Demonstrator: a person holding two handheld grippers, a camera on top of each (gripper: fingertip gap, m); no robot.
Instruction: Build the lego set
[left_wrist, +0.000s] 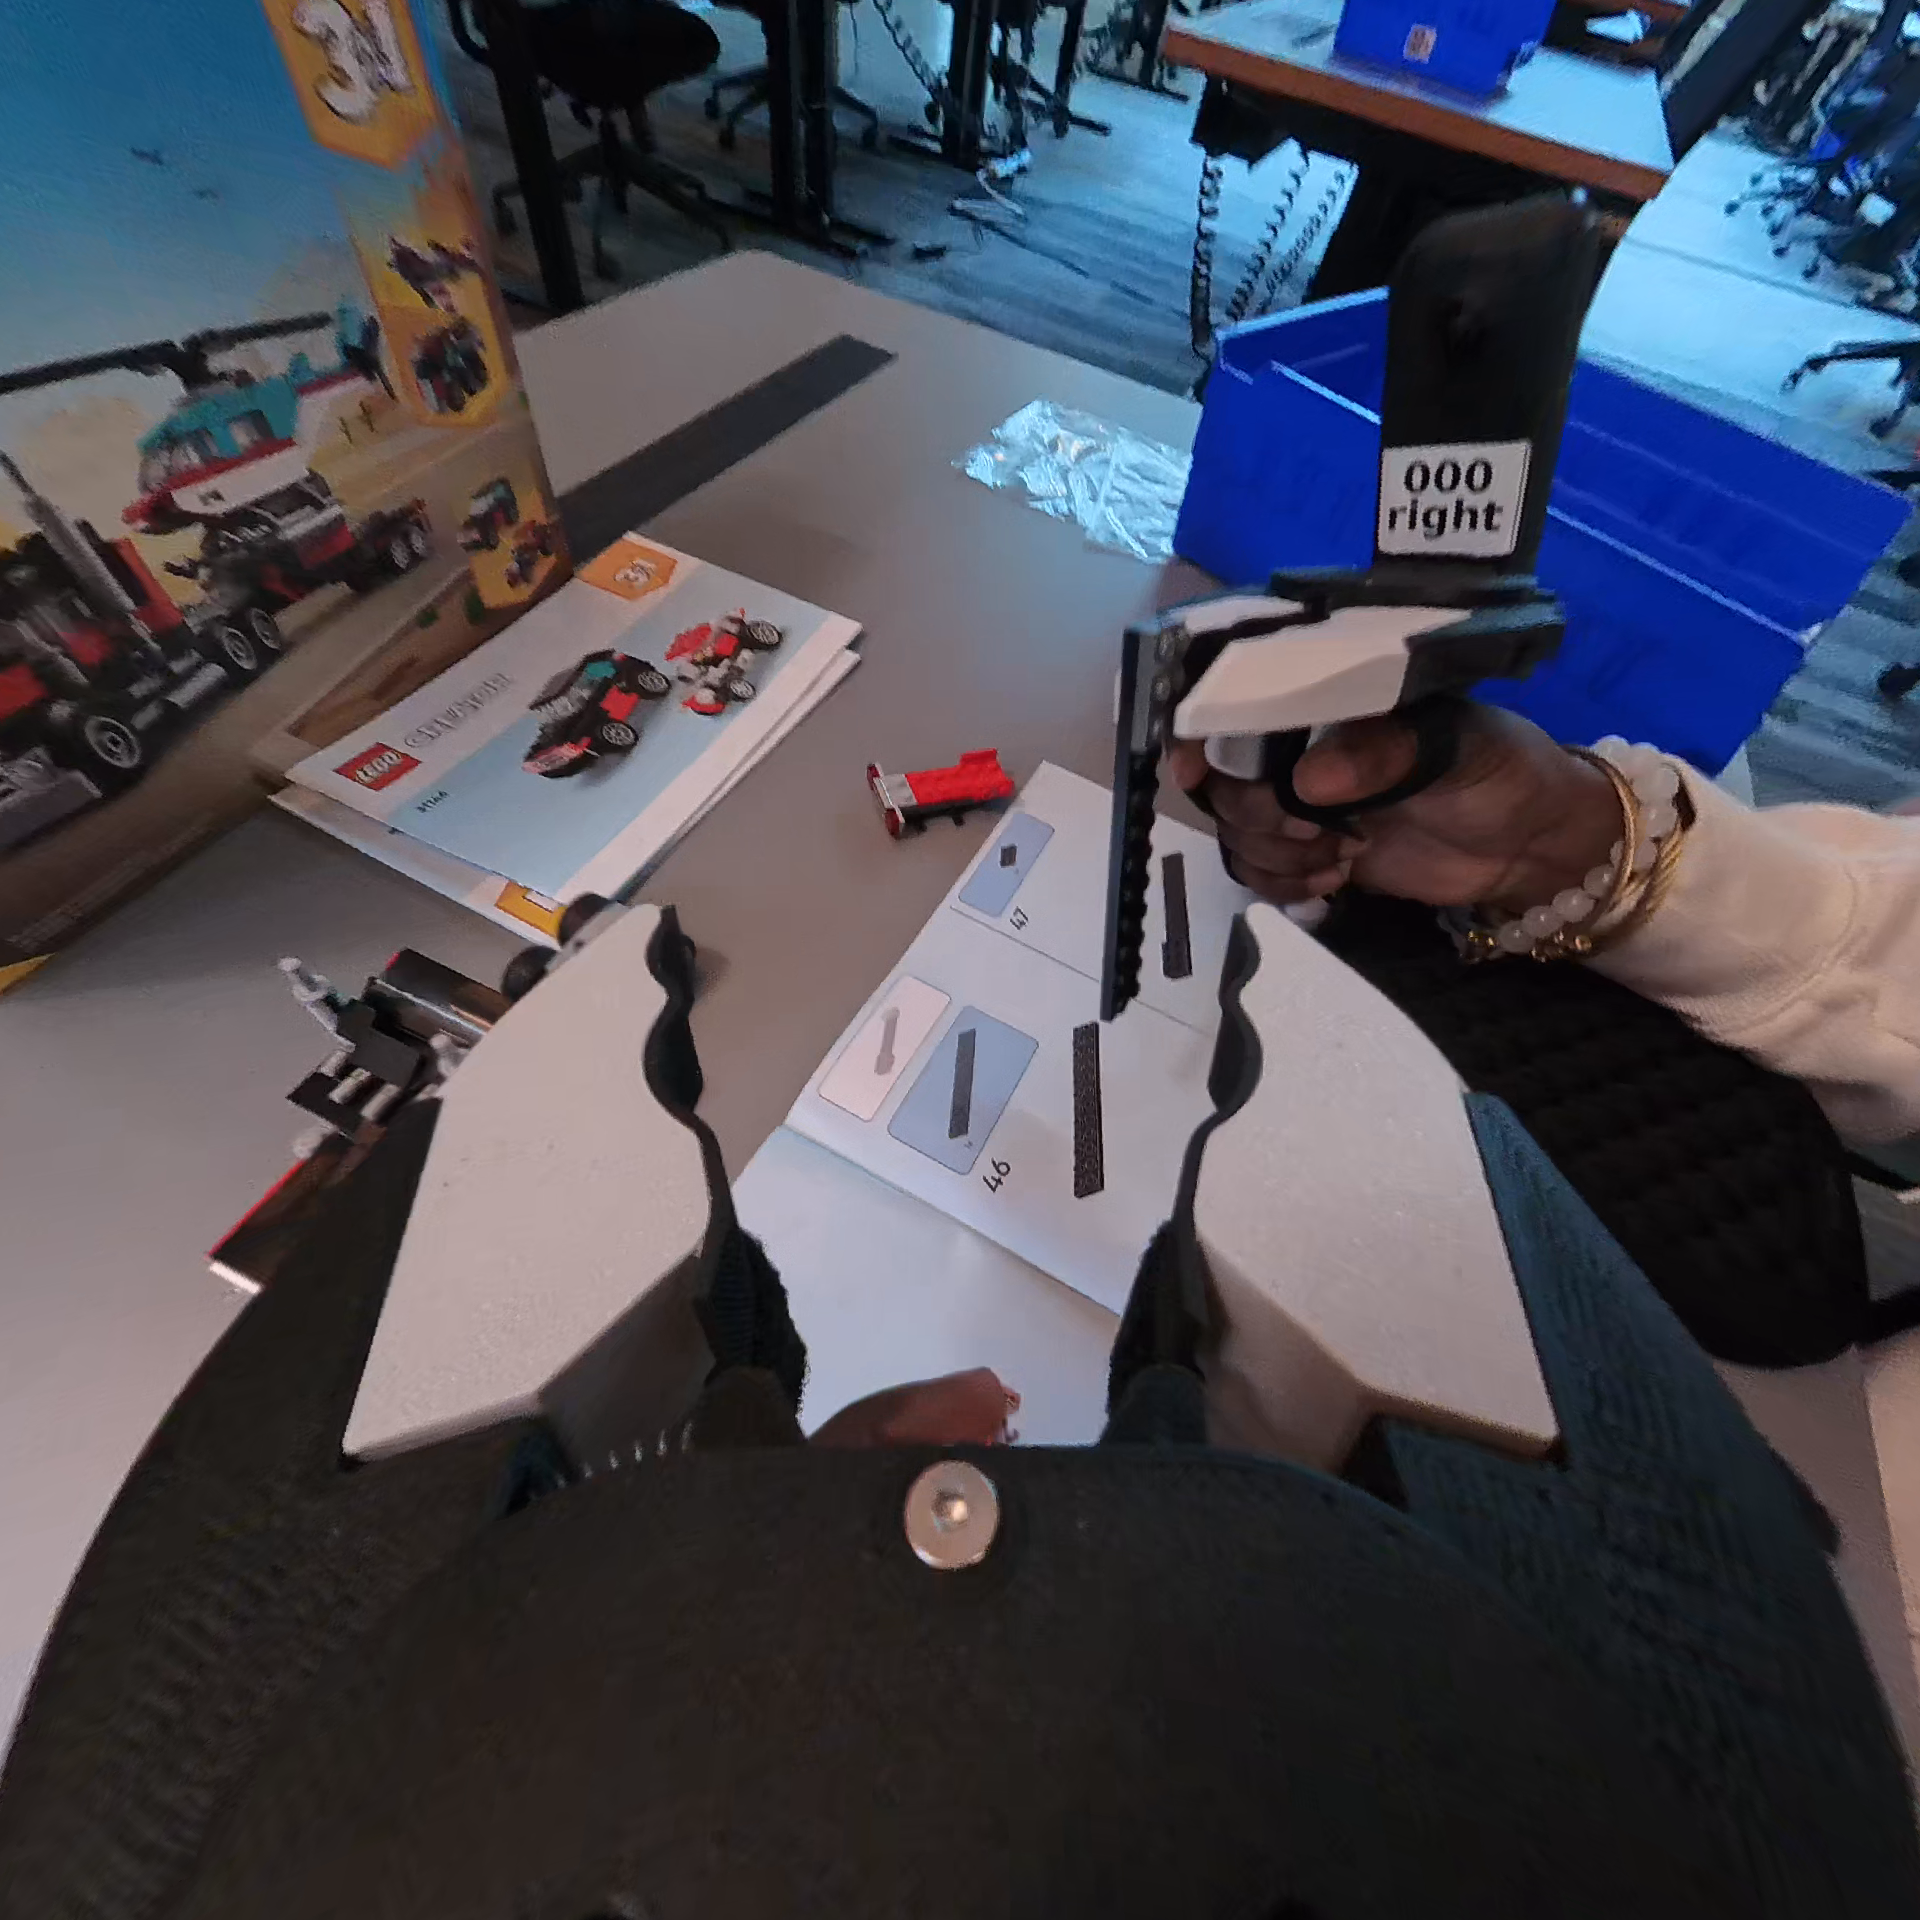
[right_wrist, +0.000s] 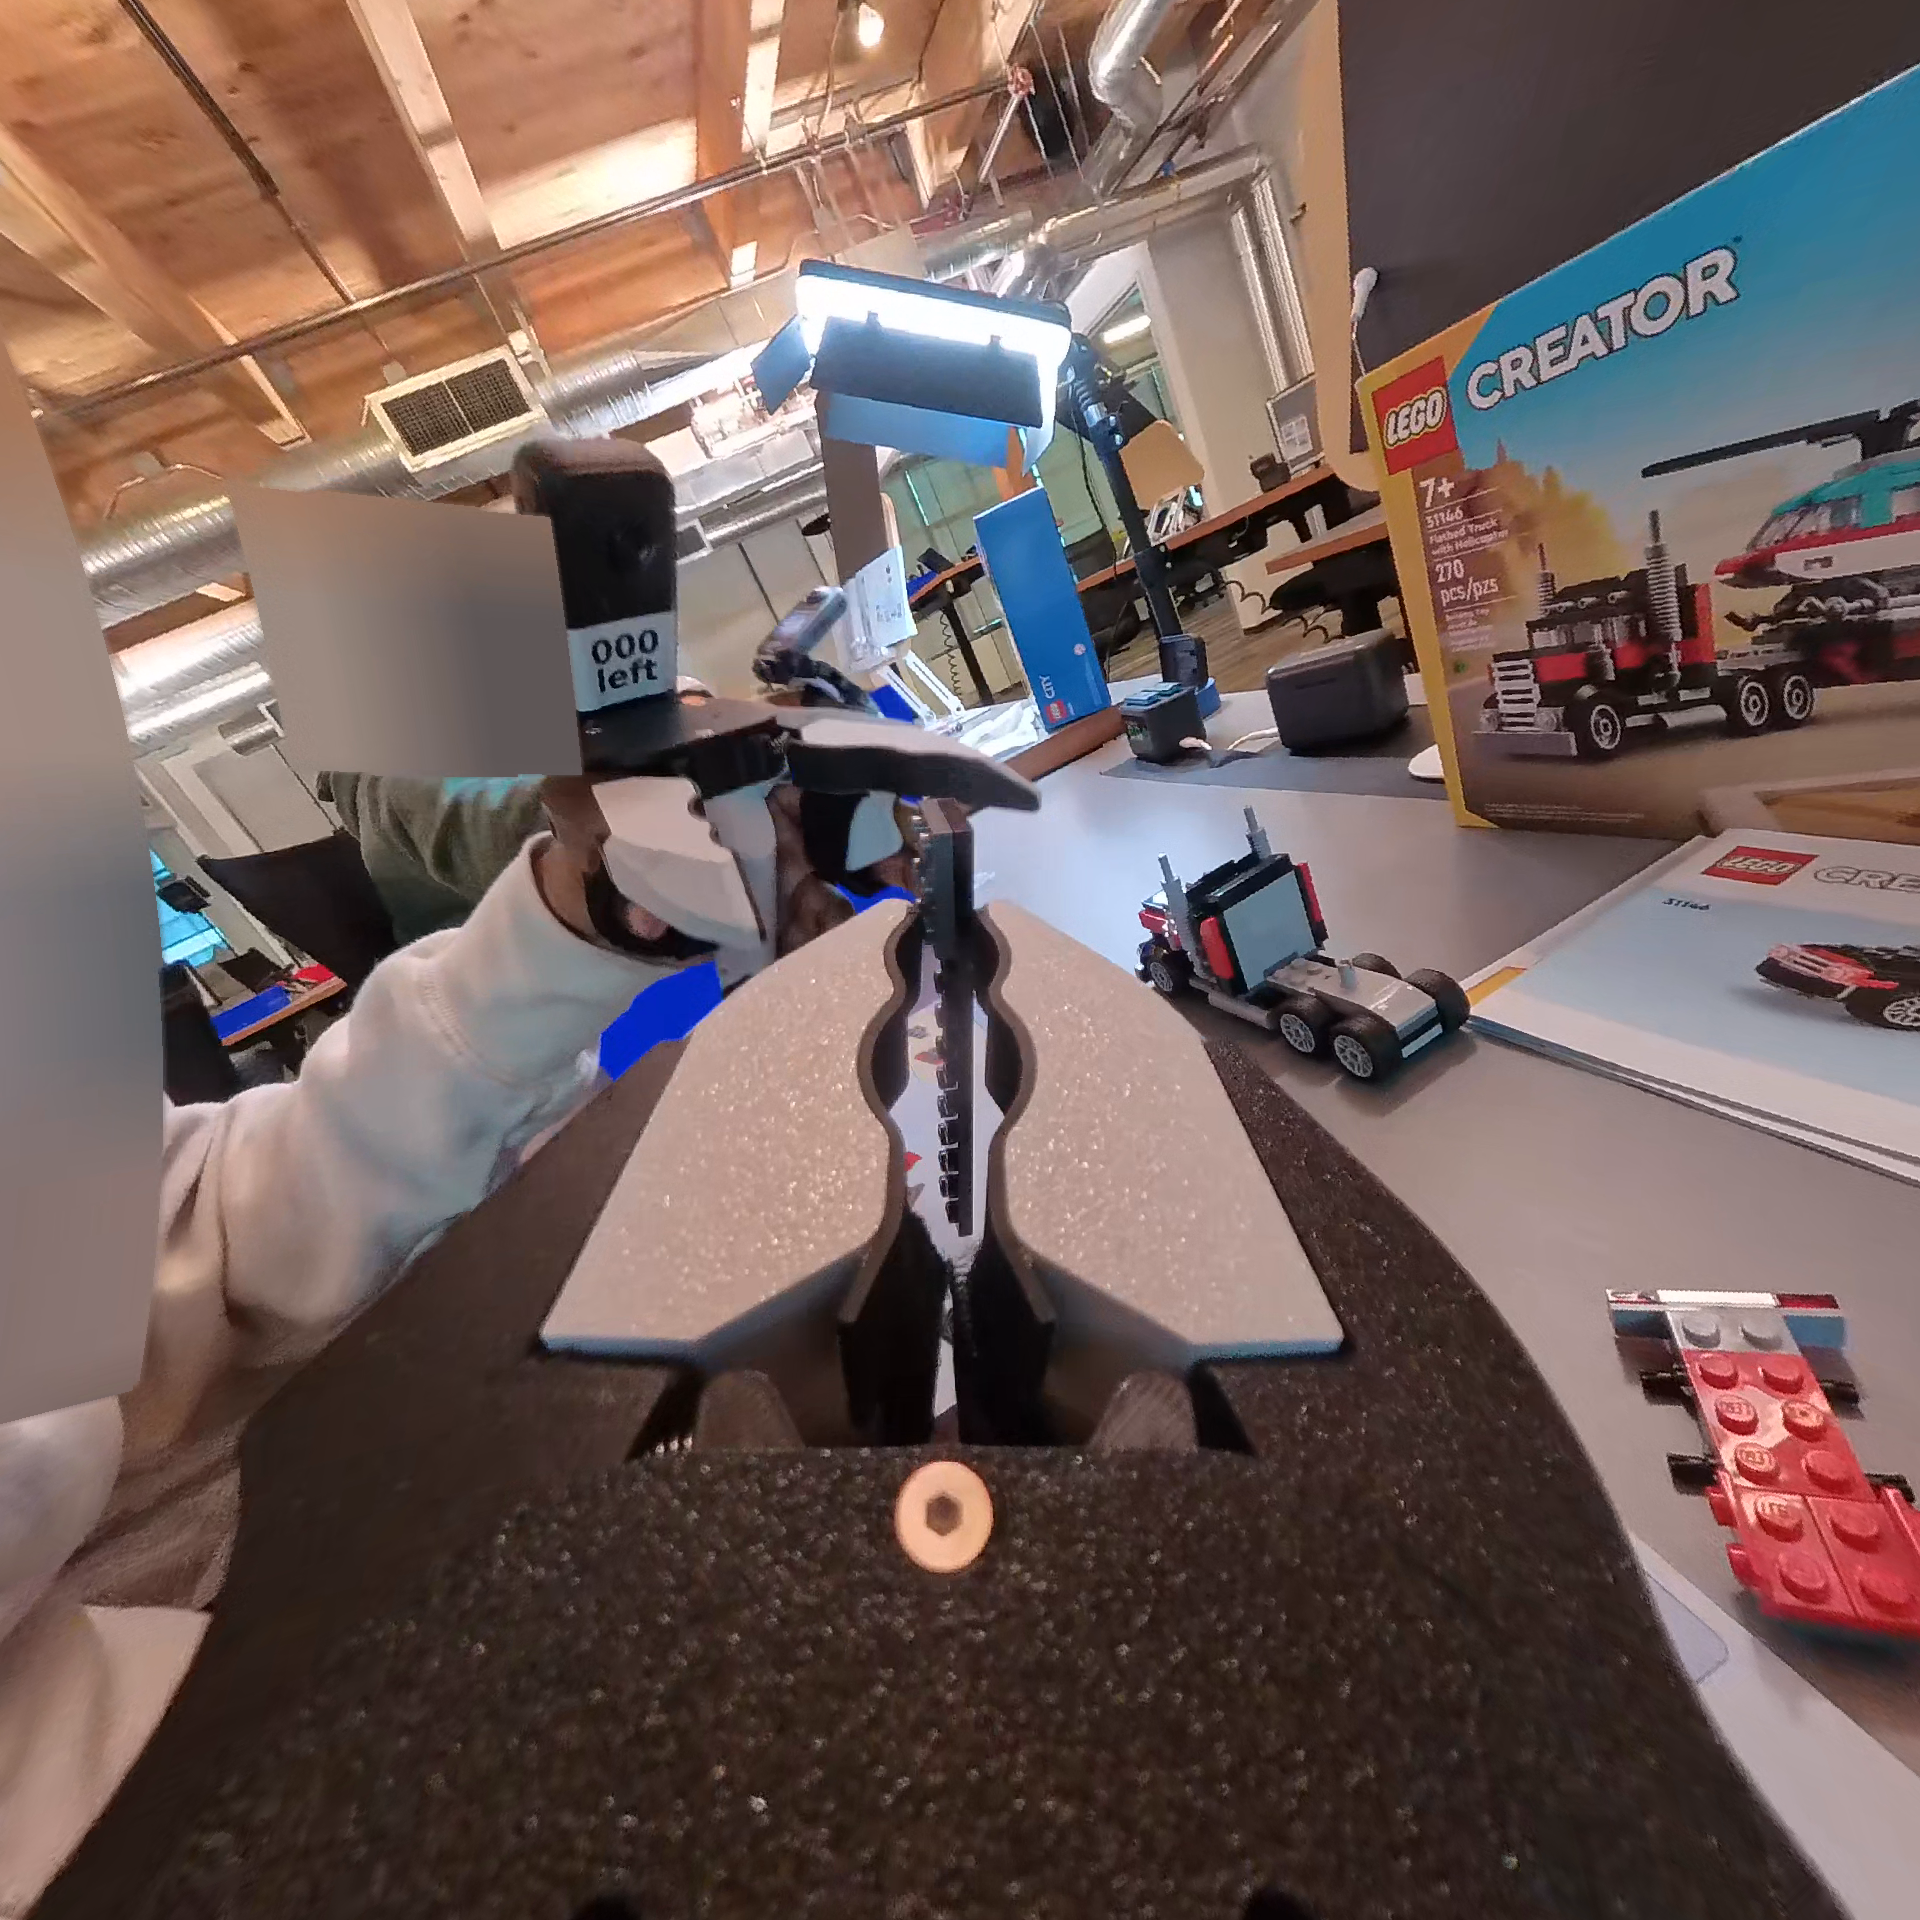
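Observation:
My right gripper (right_wrist: 948, 920) is shut on a long black studded plate (right_wrist: 956, 1039) and holds it upright above the table. In the left wrist view the right gripper (left_wrist: 1148, 675) grips the plate (left_wrist: 1127, 862) by its top end over the open instruction booklet (left_wrist: 997, 1091). My left gripper (left_wrist: 956, 935) is open and empty, just short of the plate's lower end. A built truck cab (right_wrist: 1278, 966) stands on the table, partly hidden behind my left finger (left_wrist: 384, 1029). A red sub-assembly (left_wrist: 940, 790) lies beyond the booklet and shows near my right gripper (right_wrist: 1797, 1475).
The set's box (left_wrist: 208, 468) stands at the left with closed booklets (left_wrist: 582, 717) in front of it. A blue bin (left_wrist: 1662, 540) and a crumpled clear bag (left_wrist: 1081, 468) are at the back right. A black mat (left_wrist: 1558, 1143) lies under the right hand. Some 7 cm of space lies between my two pairs of fingers.

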